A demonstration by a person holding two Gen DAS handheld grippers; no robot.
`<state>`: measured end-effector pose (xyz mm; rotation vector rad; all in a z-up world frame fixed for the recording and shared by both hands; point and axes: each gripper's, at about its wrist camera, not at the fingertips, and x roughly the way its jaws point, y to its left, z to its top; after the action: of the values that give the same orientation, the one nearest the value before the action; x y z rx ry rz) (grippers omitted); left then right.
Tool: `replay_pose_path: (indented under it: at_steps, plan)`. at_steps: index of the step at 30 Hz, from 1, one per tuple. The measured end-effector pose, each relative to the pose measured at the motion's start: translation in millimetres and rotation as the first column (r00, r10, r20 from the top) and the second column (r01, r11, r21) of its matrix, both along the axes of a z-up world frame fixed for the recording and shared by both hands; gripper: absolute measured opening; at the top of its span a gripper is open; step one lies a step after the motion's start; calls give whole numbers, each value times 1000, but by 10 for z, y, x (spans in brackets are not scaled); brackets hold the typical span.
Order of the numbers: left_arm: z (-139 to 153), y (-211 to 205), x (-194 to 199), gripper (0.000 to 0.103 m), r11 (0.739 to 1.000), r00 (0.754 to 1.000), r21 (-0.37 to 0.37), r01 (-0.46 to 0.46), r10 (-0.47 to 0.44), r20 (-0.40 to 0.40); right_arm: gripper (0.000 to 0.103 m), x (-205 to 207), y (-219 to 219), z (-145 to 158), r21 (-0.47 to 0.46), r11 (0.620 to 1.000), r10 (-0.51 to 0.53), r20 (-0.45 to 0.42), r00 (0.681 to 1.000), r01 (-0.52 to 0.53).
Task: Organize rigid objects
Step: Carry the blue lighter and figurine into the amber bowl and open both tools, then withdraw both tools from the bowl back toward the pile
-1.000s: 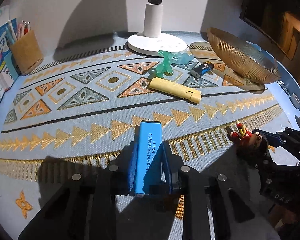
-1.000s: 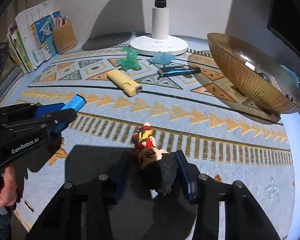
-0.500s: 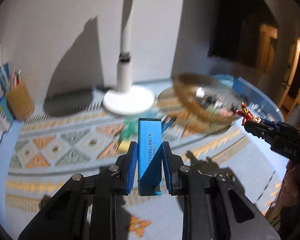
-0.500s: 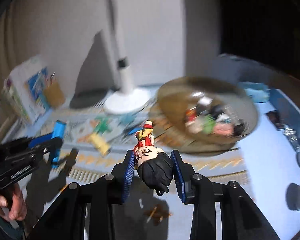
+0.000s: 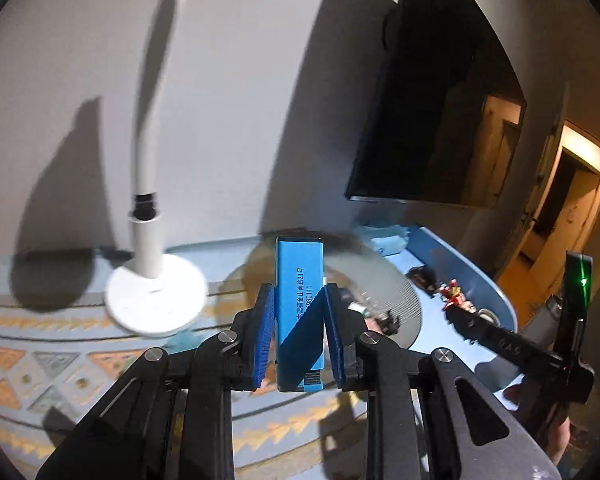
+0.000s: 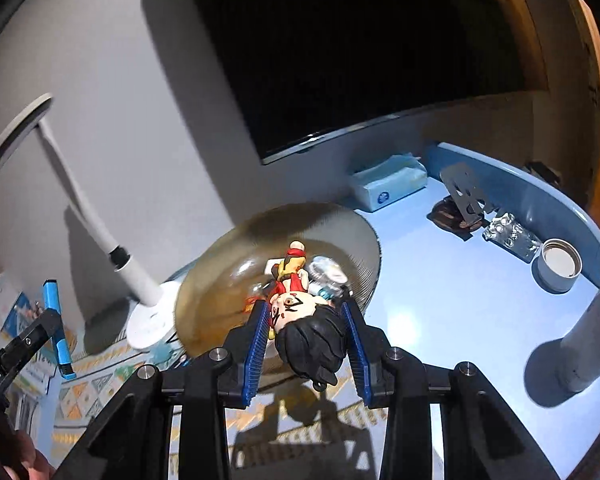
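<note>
Worktop is blue with a patterned mat over its left part. Lamp stands at the back on the mat. Amber glass bowl sits between the lamp base and the bare blue area, already with several small items inside, blurred.

Left tool is clenched on a blue lighter, held upright between the pads, up in the air with the bowl behind it. Right tool grips a figurine by its black-haired head, body pointing forward, hanging above the near rim of the bowl; pads press both sides of the head.

Step in hand, as I judge it: carry phase, both items lifted clear of the mat and headed for the bowl. Right one is closer to the drop.

Next move calls for: bring the figurine over the bowl centre, lower it a bit, release it so it lands inside and not on the rim. Then same with the lighter. Both tools converge on one bowl, so go one at a time to avoid a clash. Glass bowl, so drop low and gently.
</note>
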<state>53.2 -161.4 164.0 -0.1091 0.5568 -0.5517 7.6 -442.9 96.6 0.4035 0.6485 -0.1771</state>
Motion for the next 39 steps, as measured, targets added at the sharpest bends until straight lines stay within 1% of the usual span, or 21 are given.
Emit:
replay_pose_path:
  at_steps: [2,4,10,14,17,22,24,27,28,29,30,31,32,33,34,39]
  plan:
    - [-4,-139,98,21,1000,1000,-1,18,-18,-4,36,75,-64,-23,10,1000,-7,0,1000,7]
    - [-57,-258,210,21,999,999,-7,39,-39,-28,36,155,-115,-56,15,1000,-16,-8,1000,16]
    - [-375,-585,517,21,997,989,-1,82,-81,-127,36,412,-273,-232,47,998,-40,-46,998,42]
    - [-561,-725,646,21,996,983,26,86,-81,-167,36,570,-319,-314,50,998,-37,-66,997,41]
    - [-674,-801,732,21,995,977,32,90,-82,-196,36,728,-296,-383,46,999,-10,-98,995,14]
    - [-819,-938,887,21,995,971,60,86,-70,-228,36,966,-271,-525,33,999,5,-138,990,0]
    - [-847,-1013,949,21,994,971,77,83,-64,-229,36,1068,-269,-569,25,1000,10,-153,988,-6]
    - [-863,-1107,1018,21,991,972,98,86,-62,-227,36,1191,-299,-634,39,999,14,-179,984,-7]
    - [-852,-1125,1031,23,991,972,97,91,-67,-223,36,1213,-310,-639,42,999,16,-180,983,-9]
    - [-826,-1129,1034,29,992,973,86,97,-76,-216,36,1227,-320,-631,42,999,21,-177,984,-14]
    - [-792,-1118,1029,44,992,974,77,101,-82,-210,38,1226,-329,-613,41,999,27,-172,985,-21]
    - [-745,-1099,1013,56,993,978,69,96,-81,-193,39,1205,-337,-586,41,999,33,-159,987,-27]
    - [-702,-1082,996,62,994,982,67,85,-72,-173,39,1183,-340,-557,38,999,32,-151,988,-26]
    - [-656,-1054,970,65,995,986,64,78,-68,-153,39,1151,-341,-523,30,999,25,-148,989,-21]
    - [-603,-1014,931,65,995,988,59,82,-73,-140,39,1118,-342,-493,29,999,24,-144,989,-20]
    - [-438,-831,796,65,996,989,48,74,-67,-132,39,968,-267,-378,73,996,54,-128,990,-45]
